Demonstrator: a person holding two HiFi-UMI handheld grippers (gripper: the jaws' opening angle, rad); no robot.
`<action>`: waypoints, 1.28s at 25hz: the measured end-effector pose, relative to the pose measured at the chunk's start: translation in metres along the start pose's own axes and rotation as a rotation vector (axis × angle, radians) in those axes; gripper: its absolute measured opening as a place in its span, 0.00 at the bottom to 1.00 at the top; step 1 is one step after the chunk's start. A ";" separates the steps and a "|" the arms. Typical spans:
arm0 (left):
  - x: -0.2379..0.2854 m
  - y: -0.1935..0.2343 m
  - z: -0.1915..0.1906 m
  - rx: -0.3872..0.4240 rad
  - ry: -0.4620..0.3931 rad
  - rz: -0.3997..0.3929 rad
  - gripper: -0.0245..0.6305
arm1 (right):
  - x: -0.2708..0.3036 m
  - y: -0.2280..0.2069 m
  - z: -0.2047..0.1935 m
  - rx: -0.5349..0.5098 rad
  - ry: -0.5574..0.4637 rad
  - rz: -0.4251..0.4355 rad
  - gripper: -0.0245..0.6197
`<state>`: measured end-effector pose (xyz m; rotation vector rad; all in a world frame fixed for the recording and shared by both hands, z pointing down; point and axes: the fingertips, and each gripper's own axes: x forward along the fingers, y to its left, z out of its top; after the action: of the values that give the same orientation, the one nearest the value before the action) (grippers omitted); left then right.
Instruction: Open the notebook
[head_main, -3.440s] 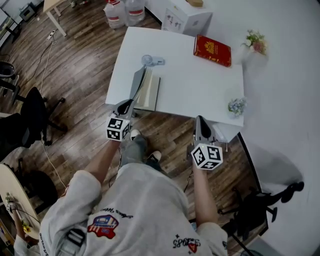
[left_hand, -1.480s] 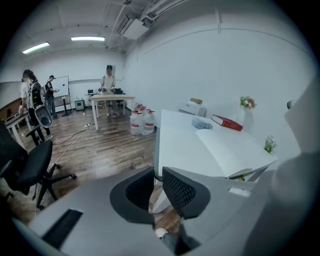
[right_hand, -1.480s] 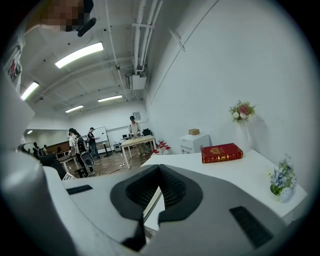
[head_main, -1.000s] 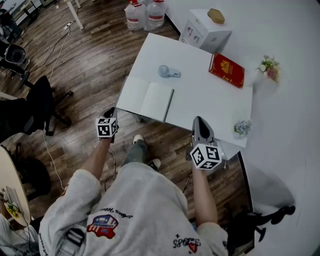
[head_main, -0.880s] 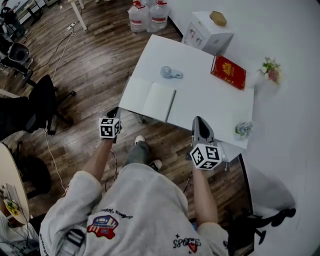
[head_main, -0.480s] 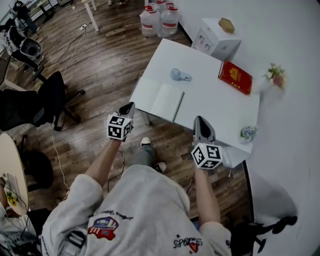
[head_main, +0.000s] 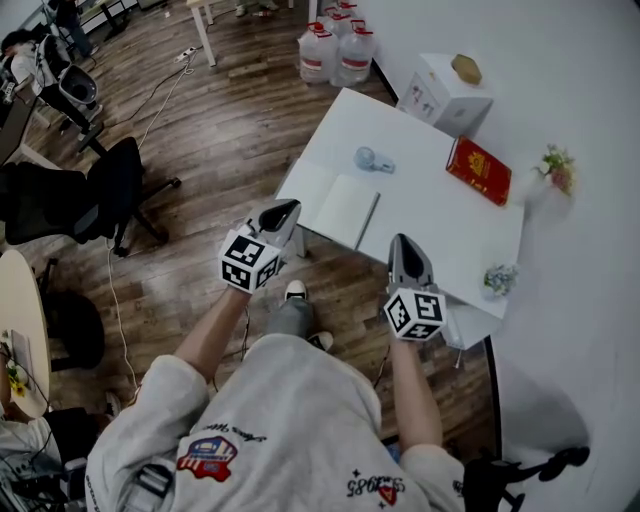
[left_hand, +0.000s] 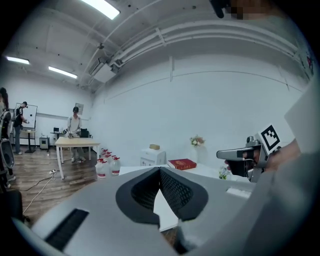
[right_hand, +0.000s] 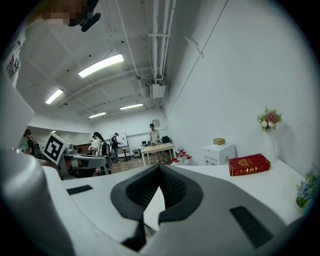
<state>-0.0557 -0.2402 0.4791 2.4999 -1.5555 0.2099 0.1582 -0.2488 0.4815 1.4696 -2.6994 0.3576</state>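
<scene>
The notebook (head_main: 337, 204) lies open and flat near the front left corner of the white table (head_main: 430, 215), showing blank pale pages. My left gripper (head_main: 289, 207) is held in the air just in front of that corner, pointing at the notebook but apart from it. Its jaws are shut with nothing between them (left_hand: 160, 169). My right gripper (head_main: 398, 240) hovers at the table's front edge, to the right of the notebook. Its jaws also meet at the tips and hold nothing (right_hand: 159, 166).
On the table are a small round grey gadget (head_main: 372, 160), a red book (head_main: 478, 170) and two small flower bunches (head_main: 555, 165) (head_main: 497, 277). A white box (head_main: 448, 88) and water bottles (head_main: 335, 55) stand behind. Office chairs (head_main: 110, 190) stand on the wooden floor at left.
The notebook's cover, upright at first, now lies flat open. My left gripper has risen from below the table's edge toward the notebook's corner. The right gripper has shifted only slightly.
</scene>
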 end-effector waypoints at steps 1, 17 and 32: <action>-0.002 -0.002 0.005 0.006 -0.011 -0.003 0.04 | 0.001 0.003 0.001 -0.003 -0.002 0.004 0.02; -0.019 -0.002 0.004 0.018 -0.061 0.002 0.04 | -0.005 0.022 0.001 -0.067 -0.045 -0.034 0.02; -0.023 -0.015 0.007 0.026 -0.082 -0.006 0.04 | -0.017 0.015 0.002 -0.055 -0.059 -0.040 0.02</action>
<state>-0.0518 -0.2155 0.4656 2.5628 -1.5858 0.1286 0.1554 -0.2278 0.4740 1.5411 -2.6965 0.2393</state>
